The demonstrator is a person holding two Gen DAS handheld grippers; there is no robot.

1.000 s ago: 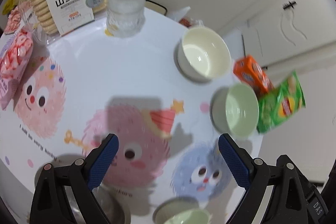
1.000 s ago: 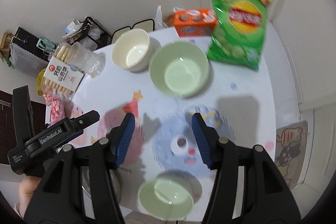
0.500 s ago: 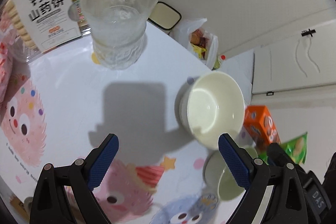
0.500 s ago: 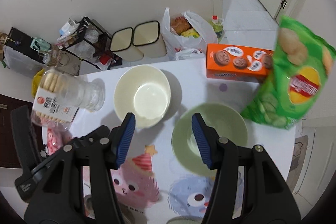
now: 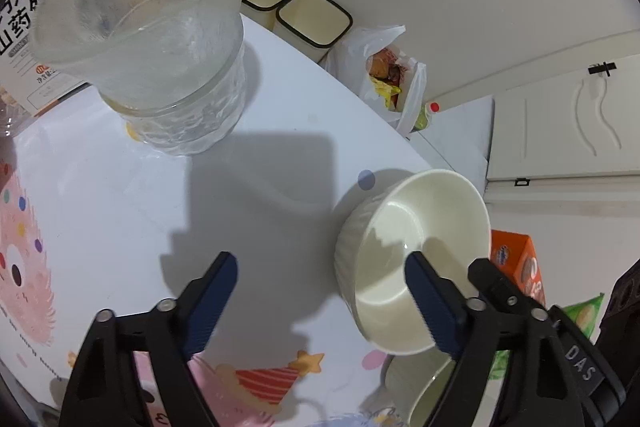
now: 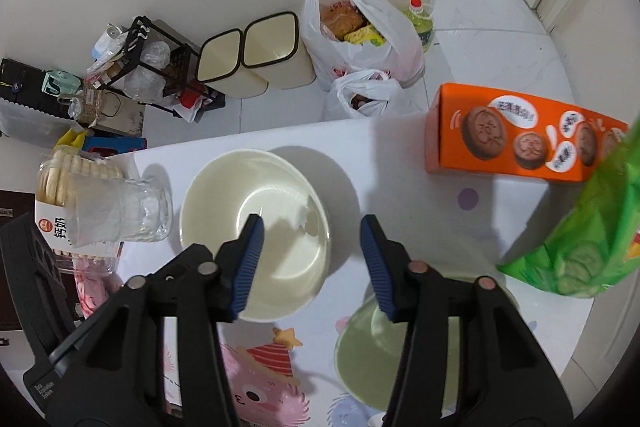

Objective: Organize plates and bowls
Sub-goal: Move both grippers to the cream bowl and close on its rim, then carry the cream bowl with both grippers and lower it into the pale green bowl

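The cream bowl (image 6: 256, 235) stands upright on the table (image 5: 120, 195), near its far edge, between the glass cup (image 5: 160, 39) on one side and the orange biscuit box (image 6: 520, 139) on the other. Just beside it, nearer to the person, sits a green bowl (image 6: 400, 355), partly hidden behind the right tool. The right gripper (image 6: 308, 263) hangs over the near-right rim of the cream bowl: one blue pad is over the inside of the bowl, the other outside above the bare table, so the wall lies between them. Its jaws have just been closing to a narrow gap, but the pads do not press the wall yet; I judge this placing is to pinch the rim and lift the bowl, probably to stack it with the green one. The left gripper (image 5: 320, 303) is half wide and holds nothing; its jaws also have just been closing, with only bare table between them, and one pad shows in front of the cream bowl's edge. The chips bag (image 6: 580, 247) stands close at the right, so a lift should go with care
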